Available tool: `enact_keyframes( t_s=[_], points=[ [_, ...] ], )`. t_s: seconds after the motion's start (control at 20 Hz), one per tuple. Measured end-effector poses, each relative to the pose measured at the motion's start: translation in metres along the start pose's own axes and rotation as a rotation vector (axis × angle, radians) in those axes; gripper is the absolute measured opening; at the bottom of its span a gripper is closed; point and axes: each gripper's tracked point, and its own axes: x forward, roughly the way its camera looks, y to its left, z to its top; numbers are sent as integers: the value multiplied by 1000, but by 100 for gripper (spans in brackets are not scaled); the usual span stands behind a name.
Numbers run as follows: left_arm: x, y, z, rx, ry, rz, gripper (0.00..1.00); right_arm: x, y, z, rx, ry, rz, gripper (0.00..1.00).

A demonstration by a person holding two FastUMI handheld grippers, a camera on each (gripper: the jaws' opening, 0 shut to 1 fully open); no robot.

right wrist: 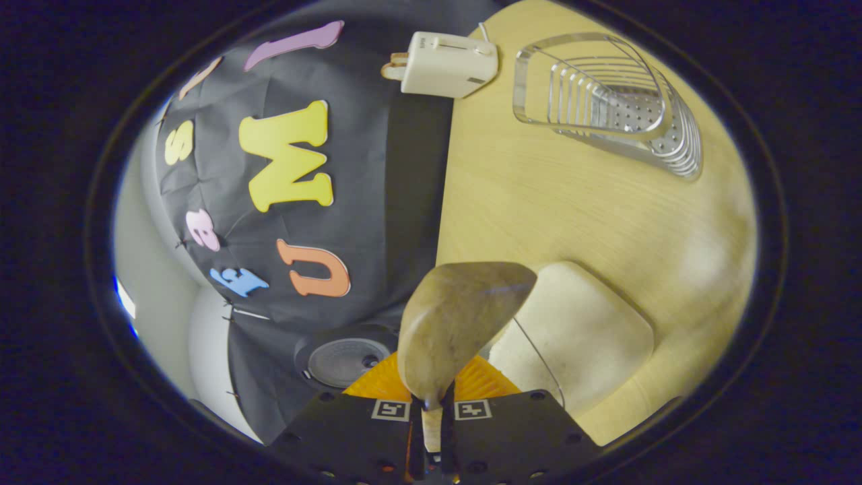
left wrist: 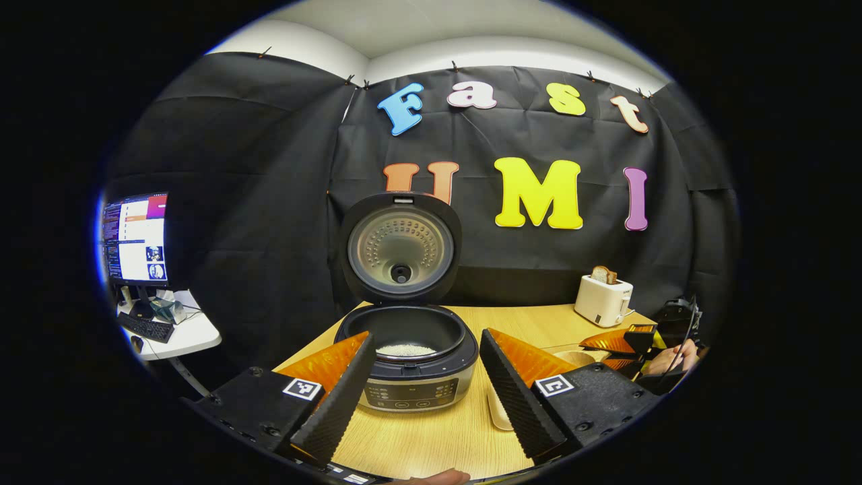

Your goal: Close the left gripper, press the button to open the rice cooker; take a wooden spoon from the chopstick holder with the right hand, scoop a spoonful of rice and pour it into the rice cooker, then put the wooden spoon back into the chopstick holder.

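In the right gripper view, the wooden spoon (right wrist: 458, 323) stands out from between the jaws of the right gripper (right wrist: 431, 421), which are drawn narrow and press on its thin handle from both sides, low down near the neck, while the broad bowl rises ahead of them and tilts toward the right. The spoon looks light, stiff and dry, so a modest squeeze should hold it, but the handle is slim and smooth and could twist between the jaws when the bowl is loaded; a hold on the handle well back from the bowl, as here, seems the sensible place. The bowl shows its rounded back to the camera, so whether it carries any rice cannot be told. Behind the bowl lies a pale, shallow tray (right wrist: 579, 337) on the counter (right wrist: 572, 202), and farther off stand a wire rack (right wrist: 606, 101), which may be the chopstick holder, and a toaster (right wrist: 448, 64). In the left gripper view, the rice cooker (left wrist: 407, 364) stands on the counter with its lid (left wrist: 401, 246) swung fully upright, and a small heap of rice (left wrist: 405, 349) lies in the inner pot. The left gripper (left wrist: 424, 397) hangs just in front of the cooker with its jaws spread wide, 1 finger on each side of the control panel, gripping nothing. The scene would fit either a spoon on its way to scoop or 1 already emptied and bound for its holder.
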Motion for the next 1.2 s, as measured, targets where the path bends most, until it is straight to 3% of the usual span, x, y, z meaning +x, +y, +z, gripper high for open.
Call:
enact_keyframes(
  t_s=[0.5, 0.8, 1.2],
  points=[
    [-3, 9, 2, -13, -3, 11, 99, -2, 57, -19, -1, 39, 49, 9],
    [-11, 33, 8, -9, -24, 51, 99, 21, 100, -49, -43, 67, 59, 9],
    [-19, 77, 7, -45, -29, 113, 99, 84, 154, -98, -184, 81, 36, 9]
  ],
)
